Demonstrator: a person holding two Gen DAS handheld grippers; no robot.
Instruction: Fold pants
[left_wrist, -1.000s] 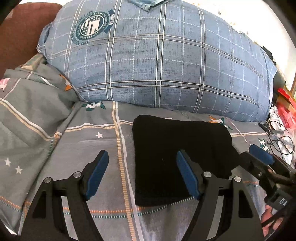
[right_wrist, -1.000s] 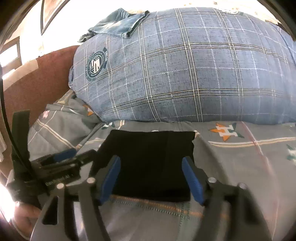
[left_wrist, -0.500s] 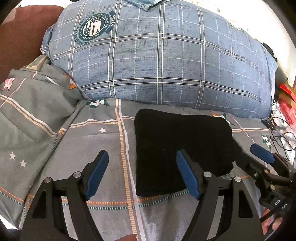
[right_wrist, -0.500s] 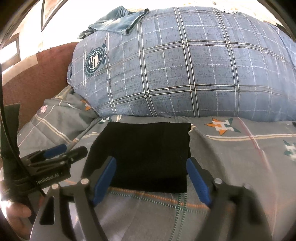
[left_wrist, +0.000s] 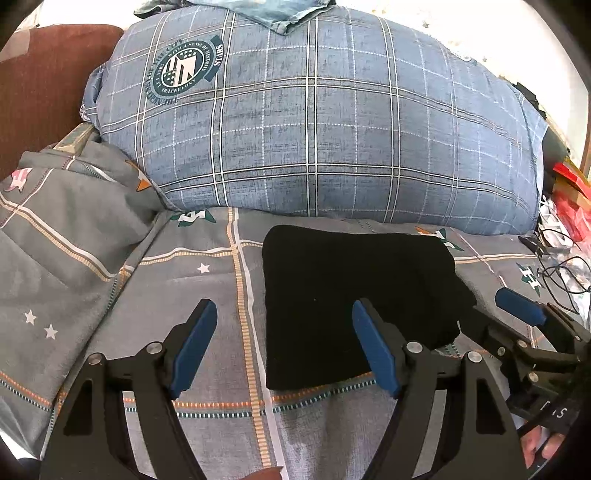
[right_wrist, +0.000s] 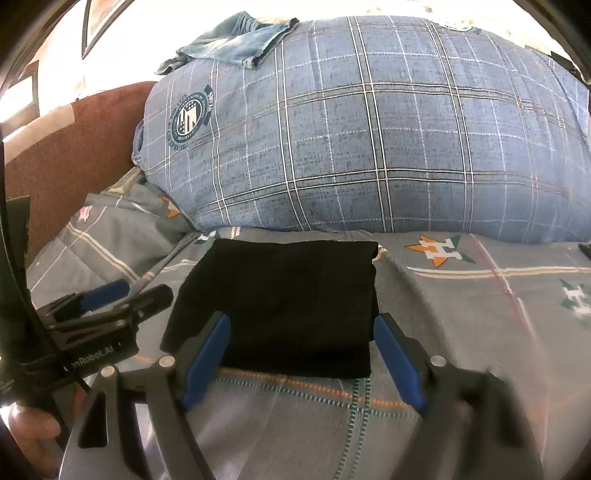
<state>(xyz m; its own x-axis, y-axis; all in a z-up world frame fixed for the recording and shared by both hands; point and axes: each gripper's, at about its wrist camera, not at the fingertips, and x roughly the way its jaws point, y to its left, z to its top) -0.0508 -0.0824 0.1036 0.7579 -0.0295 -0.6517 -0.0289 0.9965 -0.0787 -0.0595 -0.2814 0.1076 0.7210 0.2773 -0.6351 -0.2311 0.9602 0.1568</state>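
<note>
The black pants (left_wrist: 354, 295) lie folded into a compact rectangle on the grey patterned bedsheet (left_wrist: 184, 288), just in front of the big blue plaid pillow (left_wrist: 314, 129). My left gripper (left_wrist: 283, 308) hovers open over the rectangle's near left corner, one pad over the sheet and the other over the cloth. My right gripper (right_wrist: 303, 317) stands open above the near edge of the pants (right_wrist: 284, 295), with its pads spread about as wide as the fold and nothing pinched. Each gripper shows at the edge of the other's view.
A folded denim garment (right_wrist: 236, 44) rests on top of the pillow (right_wrist: 369, 129). A brown headboard (left_wrist: 44, 81) rises at the left, beside rumpled grey bedding (left_wrist: 74, 206). Cables and red items (left_wrist: 565, 266) crowd the right edge of the bed.
The right gripper's jaws have spread a little wider and have drawn back slightly from the pants' near edge. The left gripper stays as open as before. The pants have not moved.
</note>
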